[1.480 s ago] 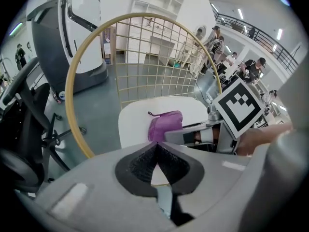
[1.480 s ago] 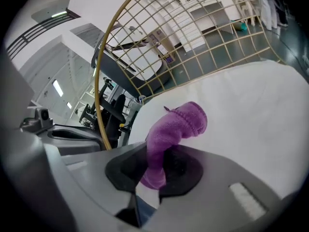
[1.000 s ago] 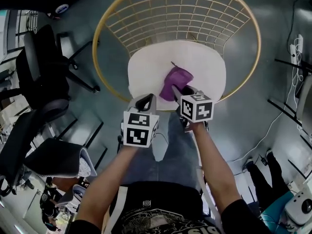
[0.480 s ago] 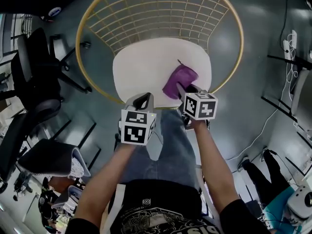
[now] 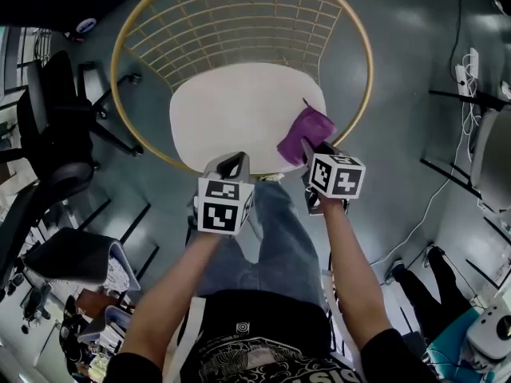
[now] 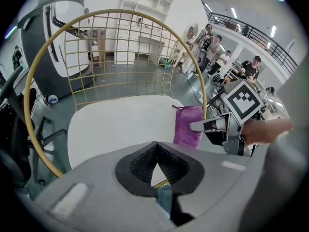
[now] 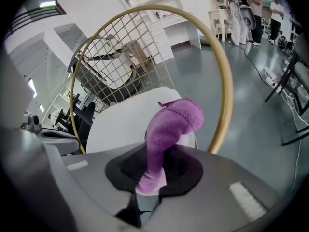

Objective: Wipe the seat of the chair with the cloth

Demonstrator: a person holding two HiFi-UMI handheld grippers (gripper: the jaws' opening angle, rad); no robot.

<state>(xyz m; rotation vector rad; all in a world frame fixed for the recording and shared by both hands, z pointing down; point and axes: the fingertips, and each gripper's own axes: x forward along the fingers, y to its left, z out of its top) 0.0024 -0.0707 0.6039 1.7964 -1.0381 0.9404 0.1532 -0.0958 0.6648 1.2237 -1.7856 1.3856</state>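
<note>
- Chair [image 5: 239, 22]: round gold hoop with a gold wire-grid back; stands on a grey floor [image 5: 415, 134], directly in front of the person
- Seat [image 5: 231, 110]: white, rounded pad inside the hoop; bare except at its right front part
- Cloth [image 5: 306, 132]: purple, knitted look, with a small loop at its far corner; lies on the right front part of the seat, just inside the hoop; near end pulled up into the right tool; in the right gripper view, rises from between the jaws and bulges over the seat's right edge
- Right tool [image 5: 310, 147]: jaws closed on the near end of the cloth; marker cube on top; held at the seat's right front edge, tips over the cloth
- Left tool [image 6: 157, 146]: jaw tips pressed together, nothing between them; held just off the seat's front edge, to the left of the right tool; apart from the cloth
- Jeans leg [image 5: 271, 238]: blue, between the two forearms, knee close to the seat's front edge
- Office chairs [image 5: 56, 110]: black, on the floor to the left, well apart from the gold chair
- Cables [image 5: 471, 62]: on the floor at the far right
- Bystanders [image 6: 212, 47]: small, in the background of the left gripper view, beyond the hoop
</note>
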